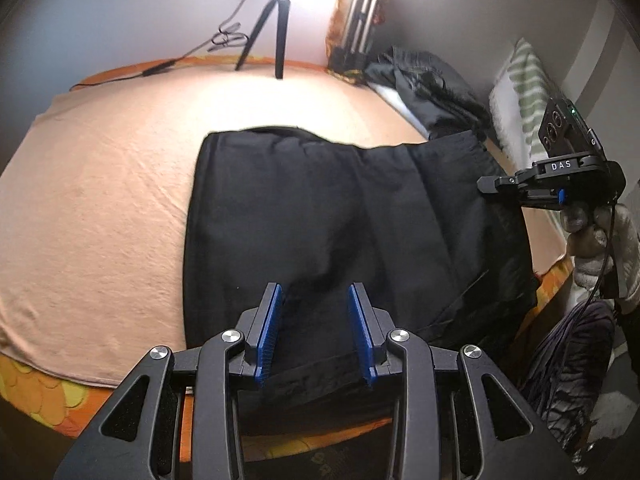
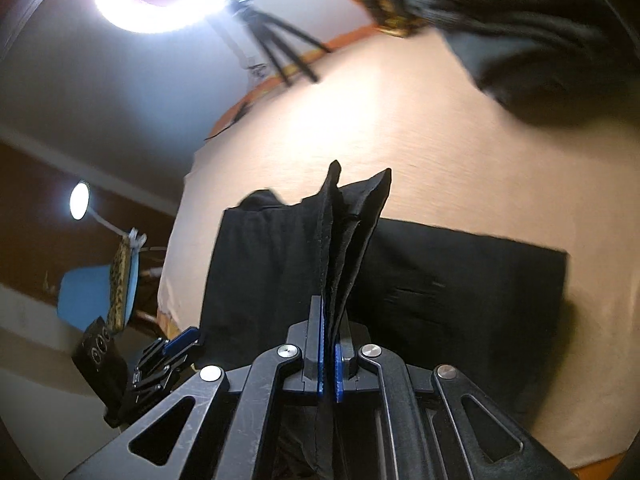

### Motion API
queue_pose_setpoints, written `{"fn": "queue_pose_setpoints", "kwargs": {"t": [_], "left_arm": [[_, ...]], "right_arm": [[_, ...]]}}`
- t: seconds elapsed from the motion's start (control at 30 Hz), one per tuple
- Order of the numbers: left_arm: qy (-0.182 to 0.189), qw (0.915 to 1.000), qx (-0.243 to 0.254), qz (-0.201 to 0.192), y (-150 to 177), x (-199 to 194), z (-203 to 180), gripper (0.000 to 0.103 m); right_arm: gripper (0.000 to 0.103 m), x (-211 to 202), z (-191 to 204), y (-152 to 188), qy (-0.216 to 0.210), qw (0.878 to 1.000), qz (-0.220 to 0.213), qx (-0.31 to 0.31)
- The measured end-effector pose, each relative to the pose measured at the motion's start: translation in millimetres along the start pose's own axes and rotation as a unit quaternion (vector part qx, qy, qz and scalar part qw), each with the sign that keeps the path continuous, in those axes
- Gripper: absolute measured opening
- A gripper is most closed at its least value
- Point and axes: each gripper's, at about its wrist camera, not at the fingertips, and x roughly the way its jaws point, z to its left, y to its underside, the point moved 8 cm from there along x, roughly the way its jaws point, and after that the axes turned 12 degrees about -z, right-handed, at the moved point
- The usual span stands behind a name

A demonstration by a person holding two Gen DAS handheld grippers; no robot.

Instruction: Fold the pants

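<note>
Left gripper [image 1: 316, 332] fingers spread, empty, over the near hem; right gripper [image 2: 330, 356] pinches pants [image 1: 320, 220] edge. Fabric soft, limp: grip corners.

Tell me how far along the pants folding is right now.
Done: the black pants lie on the peach sheet as a compact block, so at least one fold looks made. In hand: the right hand-held gripper is shut on a bunched edge of the cloth and lifts it, while the left hand-held gripper is open over the near edge. Left: lay that edge over and flatten the fold.
</note>
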Motion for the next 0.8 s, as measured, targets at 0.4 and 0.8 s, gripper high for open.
{"fn": "queue_pose_setpoints", "kwargs": {"t": [0.4,0.8], "left_arm": [[-0.011,0.9993,0.019,0.03,14.8,12.2,2.4,0.033],[-0.058,0.9983,-0.005,0.004,7.7,-1.7,31.1,0.04]], "right_arm": [[0.005,14.3,-44.7,5.6,-0.001,0.999,0.015,0.03],[0.002,-2.0,-51.4,-5.1,0.065,0.996,-0.008,-0.057]]}}
